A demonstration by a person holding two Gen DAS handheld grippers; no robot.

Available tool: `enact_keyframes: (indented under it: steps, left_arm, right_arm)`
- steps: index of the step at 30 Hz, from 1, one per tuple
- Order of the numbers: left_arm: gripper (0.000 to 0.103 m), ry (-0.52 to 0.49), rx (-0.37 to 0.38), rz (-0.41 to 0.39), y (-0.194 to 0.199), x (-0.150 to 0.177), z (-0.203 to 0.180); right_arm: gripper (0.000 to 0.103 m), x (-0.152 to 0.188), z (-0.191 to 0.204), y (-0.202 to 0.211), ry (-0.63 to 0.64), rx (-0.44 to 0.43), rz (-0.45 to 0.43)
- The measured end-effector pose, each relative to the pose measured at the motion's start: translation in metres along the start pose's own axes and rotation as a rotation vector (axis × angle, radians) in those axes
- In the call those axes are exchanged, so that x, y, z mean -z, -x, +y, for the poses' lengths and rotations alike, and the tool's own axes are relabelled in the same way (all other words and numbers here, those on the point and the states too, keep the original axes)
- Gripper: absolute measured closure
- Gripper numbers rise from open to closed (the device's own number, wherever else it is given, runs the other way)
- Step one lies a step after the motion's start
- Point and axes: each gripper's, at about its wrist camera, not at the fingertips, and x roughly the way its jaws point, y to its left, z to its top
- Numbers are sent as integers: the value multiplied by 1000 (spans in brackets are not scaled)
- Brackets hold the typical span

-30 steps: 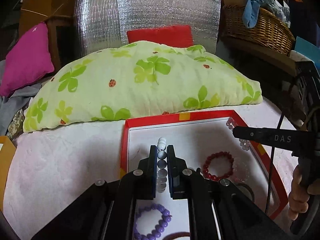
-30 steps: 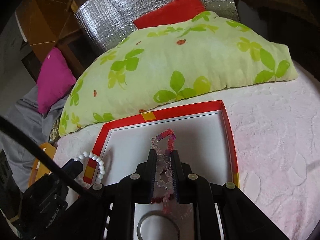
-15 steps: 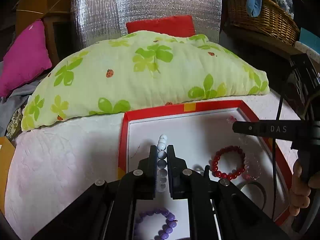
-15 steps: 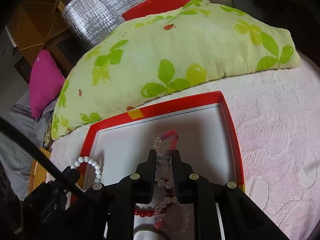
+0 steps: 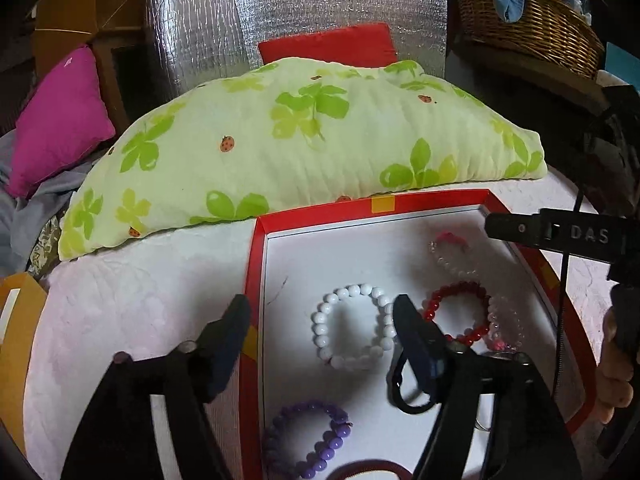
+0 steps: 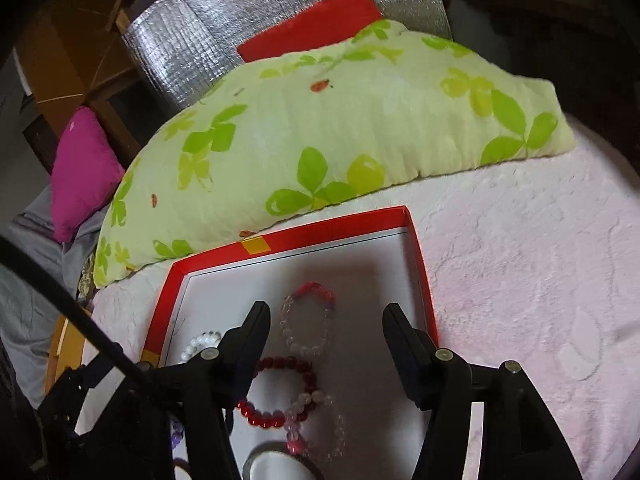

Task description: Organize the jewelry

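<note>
Both grippers spread wide, empty | left gripper (image 5: 320,312) over white bead bracelet (image 5: 354,326) | right gripper (image 6: 326,320) over clear bead bracelet (image 6: 308,326) | bracelets lie in red-rimmed shallow tray (image 6: 424,280) | sorting looks nearly done

A pale pink textured bedspread (image 6: 520,264) covers the surface. A long light-green pillow with a clover and ladybird print (image 5: 312,152) lies across it. Behind the pillow stand a red rectangular cushion (image 5: 326,46) and a silver quilted foil panel (image 5: 296,12). A magenta cushion (image 5: 60,116) sits at the left. A woven wicker basket (image 5: 532,16) rests on a shelf at the right.
</note>
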Motion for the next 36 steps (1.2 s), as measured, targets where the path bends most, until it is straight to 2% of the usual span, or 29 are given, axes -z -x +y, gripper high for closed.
enact_keyframes:
  steps: [7, 14, 20, 25, 31, 36]
  left_arm:
    - [25, -15, -37, 22, 18, 8, -6]
    - [24, -15, -86, -8, 53, 27, -6]
    - [21, 27, -137, -7, 80, 48, -1]
    - [21, 37, -204, -13, 110, 74, 4]
    - [17, 39, -260, -18, 154, 97, 16]
    - [14, 58, -290, -33, 191, 106, 25]
  right_arm:
    - [40, 13, 7, 36, 48, 14, -21]
    - [39, 34, 8, 81, 91, 38, -64]
    - [39, 68, 13, 117, 119, 42, -69]
    - [30, 106, 16, 151, 131, 45, -97]
    - [30, 160, 22, 181, 145, 67, -83]
    - [30, 184, 37, 222, 168, 60, -131]
